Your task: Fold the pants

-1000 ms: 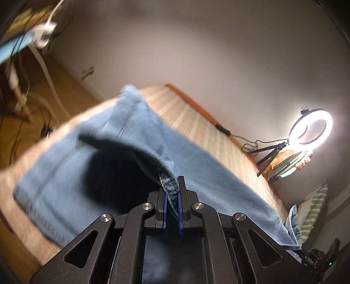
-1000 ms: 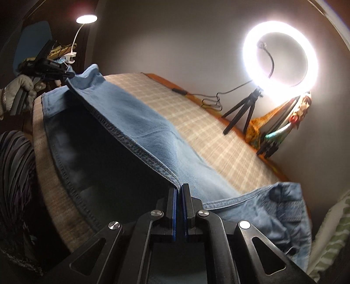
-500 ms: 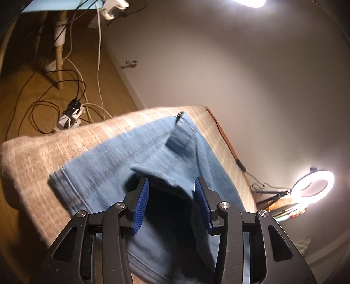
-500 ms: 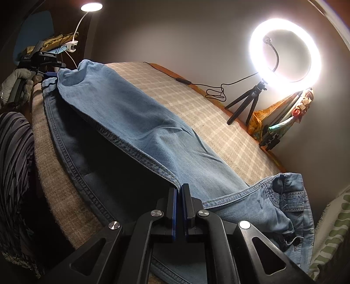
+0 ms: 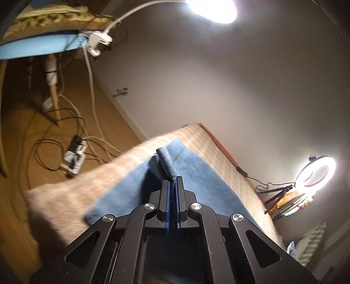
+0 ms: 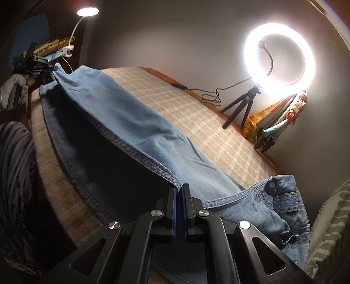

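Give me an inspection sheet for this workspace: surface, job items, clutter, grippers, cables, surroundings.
Surface: plaid cloth covers the bed, bare on the wall side.
Job's things: jeans lie lengthwise, top leg's seam edge lifted, waistband bunched at the near right end.
Clutter: nothing seen on the cloth.
Grippers: left gripper shut on the jeans' hem end, having just opened and closed again; right gripper shut on the seam edge.
Cables: black cable along the bed's wall-side edge; power strip and loose cords on the floor.
Surroundings: ring light on a tripod, clip lamp, striped pillow, pale wall.
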`<state>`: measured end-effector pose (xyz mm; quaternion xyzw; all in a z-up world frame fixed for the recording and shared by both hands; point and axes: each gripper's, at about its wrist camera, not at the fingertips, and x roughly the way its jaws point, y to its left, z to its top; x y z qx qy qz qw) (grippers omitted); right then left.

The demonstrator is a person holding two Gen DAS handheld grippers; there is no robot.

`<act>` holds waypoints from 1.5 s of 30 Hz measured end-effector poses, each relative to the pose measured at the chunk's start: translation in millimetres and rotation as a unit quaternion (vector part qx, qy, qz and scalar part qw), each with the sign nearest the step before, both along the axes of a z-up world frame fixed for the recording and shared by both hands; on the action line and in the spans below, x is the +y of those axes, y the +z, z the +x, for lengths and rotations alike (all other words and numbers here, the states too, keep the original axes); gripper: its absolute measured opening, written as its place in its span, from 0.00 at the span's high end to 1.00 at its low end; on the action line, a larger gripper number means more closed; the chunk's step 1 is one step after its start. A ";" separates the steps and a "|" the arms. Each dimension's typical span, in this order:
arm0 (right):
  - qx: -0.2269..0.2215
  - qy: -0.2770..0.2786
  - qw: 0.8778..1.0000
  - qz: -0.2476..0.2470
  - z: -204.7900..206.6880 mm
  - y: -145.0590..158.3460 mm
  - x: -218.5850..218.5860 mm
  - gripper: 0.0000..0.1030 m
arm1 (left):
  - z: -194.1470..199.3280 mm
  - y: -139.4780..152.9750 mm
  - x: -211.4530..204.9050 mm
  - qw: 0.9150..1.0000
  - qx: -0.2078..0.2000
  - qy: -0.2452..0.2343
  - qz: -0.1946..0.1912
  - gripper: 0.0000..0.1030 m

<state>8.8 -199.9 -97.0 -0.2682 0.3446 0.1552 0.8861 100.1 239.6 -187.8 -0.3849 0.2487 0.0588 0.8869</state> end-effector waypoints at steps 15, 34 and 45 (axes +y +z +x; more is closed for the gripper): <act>0.070 0.011 0.997 -0.020 -14.8 -49.0 0.3 0.98 | -3.4 -20.1 -1.5 0.993 0.086 -0.030 0.071 0.95; 0.053 -0.240 0.948 0.205 49.6 25.8 -133.1 0.25 | 29.7 59.6 -102.5 0.960 0.060 -0.216 0.168 0.56; 0.073 -0.433 0.880 0.182 192.1 2.6 -179.6 0.22 | 62.8 38.7 -196.3 0.908 0.082 -0.366 0.186 0.55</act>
